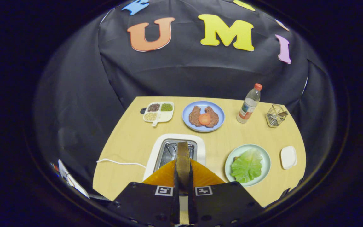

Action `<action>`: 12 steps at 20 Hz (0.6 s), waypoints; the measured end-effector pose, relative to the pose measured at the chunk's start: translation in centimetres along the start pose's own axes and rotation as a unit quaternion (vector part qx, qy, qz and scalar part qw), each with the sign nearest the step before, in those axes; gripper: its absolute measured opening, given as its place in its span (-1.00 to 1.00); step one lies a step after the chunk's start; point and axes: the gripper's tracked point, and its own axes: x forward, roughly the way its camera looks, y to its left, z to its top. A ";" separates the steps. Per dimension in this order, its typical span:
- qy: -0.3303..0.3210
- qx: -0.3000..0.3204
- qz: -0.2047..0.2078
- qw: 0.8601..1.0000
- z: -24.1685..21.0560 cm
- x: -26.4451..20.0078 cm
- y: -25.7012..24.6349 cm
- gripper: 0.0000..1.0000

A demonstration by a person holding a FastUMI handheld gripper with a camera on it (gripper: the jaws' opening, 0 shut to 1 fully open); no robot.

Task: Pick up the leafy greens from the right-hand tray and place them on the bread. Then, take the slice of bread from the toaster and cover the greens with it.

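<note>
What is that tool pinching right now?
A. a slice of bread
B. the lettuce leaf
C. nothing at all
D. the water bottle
A: the tool is shut on a bread slice held upright between its fingers, above the toaster; the lettuce already lies on the green plate, and the bottle stands far beyond.

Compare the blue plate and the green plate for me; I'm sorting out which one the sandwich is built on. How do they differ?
The blue plate sits far beyond the toaster and carries brown meat pieces with a tomato slice. The green plate lies nearer, beside the toaster, under a lettuce leaf. Both are round and flat on the table. The gripper is shut on the bread slice.
</note>
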 end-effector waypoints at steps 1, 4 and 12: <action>-0.005 0.008 0.007 1.000 0.7 -0.8 -0.1 -0.79; -0.020 0.029 0.031 0.999 2.5 -3.2 -0.8 -0.79; -0.027 0.018 0.026 0.999 2.4 -4.0 -8.3 -0.79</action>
